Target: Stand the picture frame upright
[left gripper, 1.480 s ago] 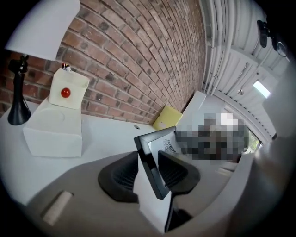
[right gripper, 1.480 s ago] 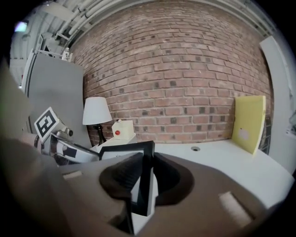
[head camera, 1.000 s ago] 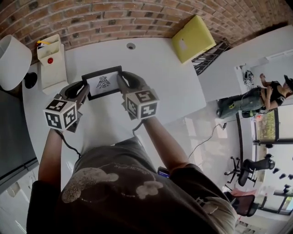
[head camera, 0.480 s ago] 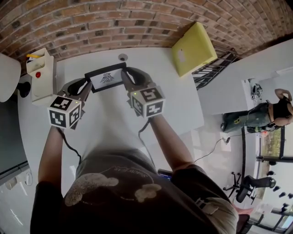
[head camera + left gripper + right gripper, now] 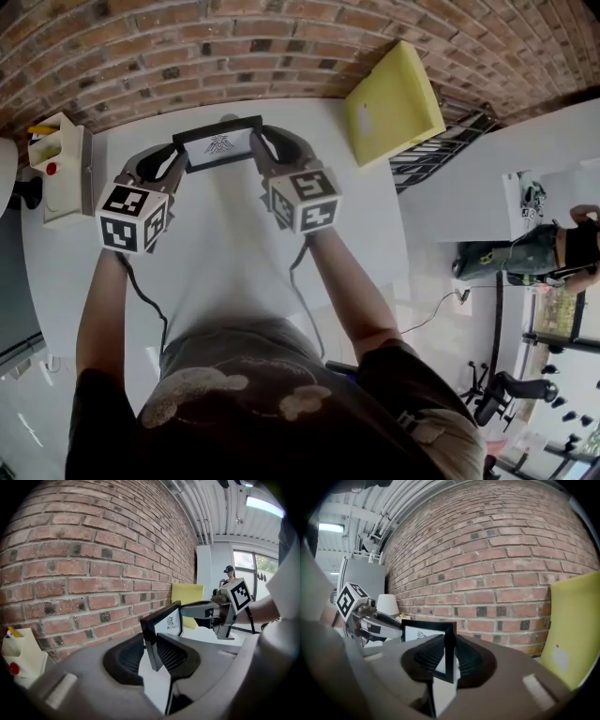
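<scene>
In the head view, I hold the picture frame between my two grippers, close in front of the brick wall. The left gripper is clenched on the frame's left edge and the right gripper on its right edge. The frame looks short from above, so I judge that it is already tipped up, with the picture side turned away from the wall, toward me. The desk is bare between the wall and my body. A yellow board leans at the wall further to the right, and a white box stands near the wall to the left.

In the left gripper view, the black side bar of the frame sits between my two ribbed pads and they press on it. The frame stands almost vertical, just beside the wall.

In the right gripper view, the other side bar is pinched in the same way, and the frame again looks nearly vertical against the bricks. I cannot tell whether its lower edge touches the desk.

I judge that I am at the placing step. The next move calls for lowering the bottom edge flat on the desk near the wall. I must check that it stands alone before I loosen either grip, because a thin frame can easily fall over.
</scene>
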